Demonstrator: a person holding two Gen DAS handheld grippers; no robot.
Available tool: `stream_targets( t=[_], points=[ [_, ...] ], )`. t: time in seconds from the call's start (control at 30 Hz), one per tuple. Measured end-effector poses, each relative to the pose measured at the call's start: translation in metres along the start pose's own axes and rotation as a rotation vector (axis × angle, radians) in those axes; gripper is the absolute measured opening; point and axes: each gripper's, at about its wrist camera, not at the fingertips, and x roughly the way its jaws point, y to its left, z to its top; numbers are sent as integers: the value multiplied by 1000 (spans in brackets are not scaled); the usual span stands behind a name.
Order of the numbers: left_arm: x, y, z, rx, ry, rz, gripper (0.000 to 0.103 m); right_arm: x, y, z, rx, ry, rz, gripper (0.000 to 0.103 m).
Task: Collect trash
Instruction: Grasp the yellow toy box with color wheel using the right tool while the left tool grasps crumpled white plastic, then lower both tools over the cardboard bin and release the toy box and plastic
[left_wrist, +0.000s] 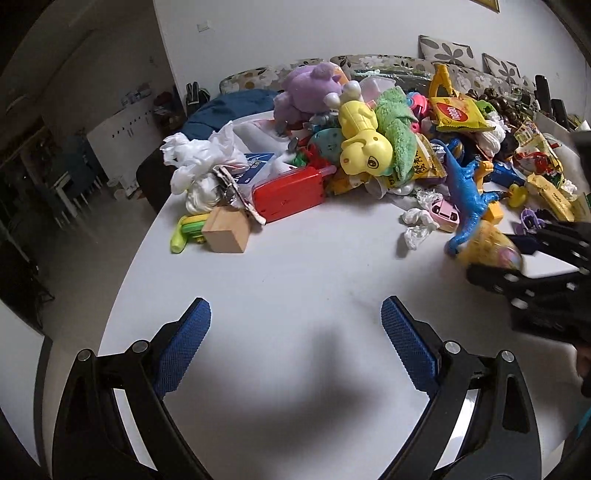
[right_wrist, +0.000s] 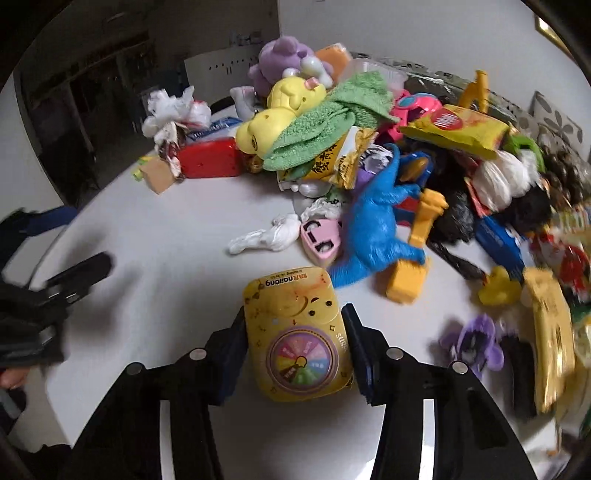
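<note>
My right gripper (right_wrist: 295, 317) is shut on a yellow snack packet (right_wrist: 295, 295) printed with a coloured wheel, its pads against the packet's two sides just above the white table (right_wrist: 166, 240). From the left wrist view the same packet (left_wrist: 487, 243) shows at the right in the right gripper (left_wrist: 498, 258). My left gripper (left_wrist: 295, 306) is open over bare table (left_wrist: 295, 258), holding nothing. A crumpled white tissue (right_wrist: 266, 236) (left_wrist: 417, 225) lies loose beside a blue dinosaur (right_wrist: 376, 229) at the pile's near edge.
A big pile of toys and wrappers covers the far table: yellow toy (left_wrist: 362, 144), green cloth (left_wrist: 395, 125), red case (left_wrist: 288, 192), wooden block (left_wrist: 225, 232), white plastic bag (left_wrist: 195, 155), yellow snack bag (right_wrist: 454, 129). Cushions (left_wrist: 443, 48) line the wall. The table edge curves at left.
</note>
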Motion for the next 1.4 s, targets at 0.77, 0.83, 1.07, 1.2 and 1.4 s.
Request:
stream_targets(
  t=[0.77,0.83,1.07,1.2,1.4],
  points=[
    [119,108,134,-94,-84,-49,60,-50,14,-42,68,-57,81,49],
    [122,105,133,-73,-107,-66,57,-51,15,-44,78,-59,91,49],
    [17,100,118,-20,-279,-192,53,-73,21,-51,81,-99,91,49],
    [-99,91,81,29,-393,-296,53,-110,32,-62,78,-146,127,49],
    [-176,53,-41,174,-333,-423,54,-168,64,-117,43,-122,225,49]
  ],
)
